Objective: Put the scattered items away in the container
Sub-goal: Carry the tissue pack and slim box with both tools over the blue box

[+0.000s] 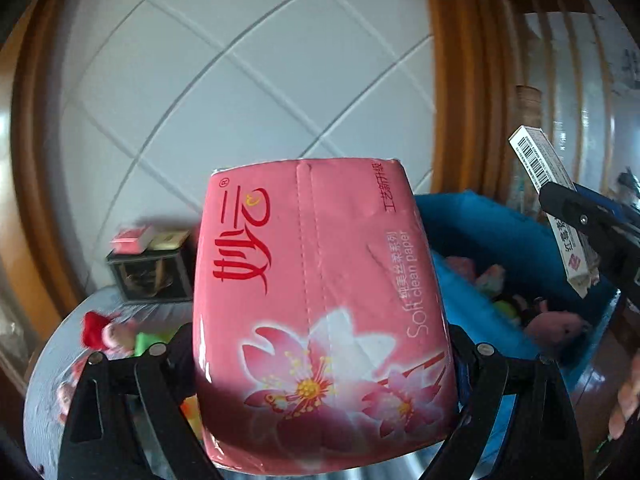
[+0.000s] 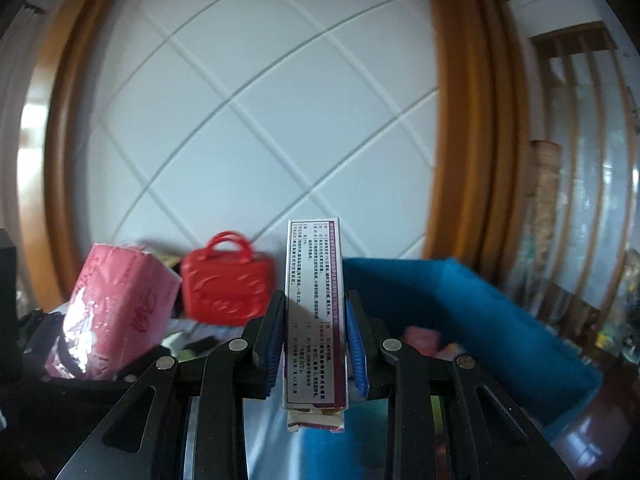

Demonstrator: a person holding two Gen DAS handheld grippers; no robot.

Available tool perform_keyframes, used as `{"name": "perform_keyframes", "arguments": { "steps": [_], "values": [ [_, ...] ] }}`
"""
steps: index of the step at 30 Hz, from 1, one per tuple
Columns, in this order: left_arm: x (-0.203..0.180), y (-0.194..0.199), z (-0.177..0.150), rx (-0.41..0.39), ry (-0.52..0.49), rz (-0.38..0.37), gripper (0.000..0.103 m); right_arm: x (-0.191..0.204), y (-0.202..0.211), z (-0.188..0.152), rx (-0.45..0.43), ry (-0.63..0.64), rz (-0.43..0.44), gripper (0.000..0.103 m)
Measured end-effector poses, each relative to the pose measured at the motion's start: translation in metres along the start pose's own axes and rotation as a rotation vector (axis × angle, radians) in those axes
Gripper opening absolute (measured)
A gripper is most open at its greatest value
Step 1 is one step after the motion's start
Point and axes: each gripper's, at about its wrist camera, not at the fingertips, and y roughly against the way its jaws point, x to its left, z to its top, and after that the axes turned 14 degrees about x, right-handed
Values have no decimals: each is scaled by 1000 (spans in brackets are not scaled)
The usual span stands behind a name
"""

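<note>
Pink tissue pack [image 1: 320, 312] is spanned by wide-set left gripper [image 1: 320, 364], slim carton [image 2: 314, 312] pinched by narrowed right gripper [image 2: 314, 336], both raised for dropping into blue container [image 2: 480, 304].

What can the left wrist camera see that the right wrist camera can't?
Only the left wrist view shows the Santa toy, the toys inside the blue bin and the barcode on the slim box.

Only the right wrist view shows the red toy handbag.

Both show the pink tissue pack held in the left hand-held gripper, and the slim box held in the right hand-held gripper.
</note>
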Motion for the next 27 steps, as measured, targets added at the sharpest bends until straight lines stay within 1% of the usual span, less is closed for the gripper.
{"name": "perform_keyframes", "arguments": {
  "steps": [1, 3, 5, 7, 8, 9, 10, 11, 14, 17, 18, 20, 22, 23, 25, 27],
  "values": [
    [-13, -2, 6, -1, -1, -18, 93, -18, -1, 1, -4, -1, -17, 28],
    [-43, -7, 20, 17, 8, -58, 93, -48, -5, 6, -2, 1, -21, 28],
    [-71, -10, 35, 75, 26, -115, 93, -78, -11, 11, -1, 10, -20, 28],
    [-97, -17, 56, 164, 64, -202, 93, -116, -23, 19, 6, 25, -12, 28],
    [-110, -21, 66, 194, 75, -232, 93, -128, -25, 22, 10, 28, -5, 28],
    [-125, -25, 77, 209, 78, -239, 93, -144, -29, 28, 15, 35, 3, 28],
    [-139, -29, 86, 214, 75, -227, 93, -162, -37, 34, 21, 50, 4, 28],
    [-154, -35, 94, 216, 68, -200, 93, -174, -37, 35, 22, 61, 0, 28],
    [-200, -61, 118, 250, 36, -97, 93, -211, -66, 41, 59, 97, -9, 28],
    [-232, -107, 134, 290, 15, 19, 93, -239, -106, 42, 139, 109, 2, 28],
    [-240, -126, 135, 309, 11, 43, 93, -247, -122, 40, 171, 108, 4, 28],
    [-252, -170, 137, 383, 4, 100, 93, -260, -155, 34, 251, 93, 20, 28],
    [-254, -213, 137, 459, 8, 134, 93, -270, -187, 29, 335, 68, 55, 28],
    [-255, -235, 136, 497, 9, 159, 93, -272, -203, 27, 378, 60, 55, 28],
    [-256, -271, 126, 562, 2, 191, 93, -274, -236, 17, 467, 55, 68, 28],
    [-258, -301, 111, 641, -24, 202, 93, -272, -264, 5, 558, 57, 81, 28]
  ]
}}
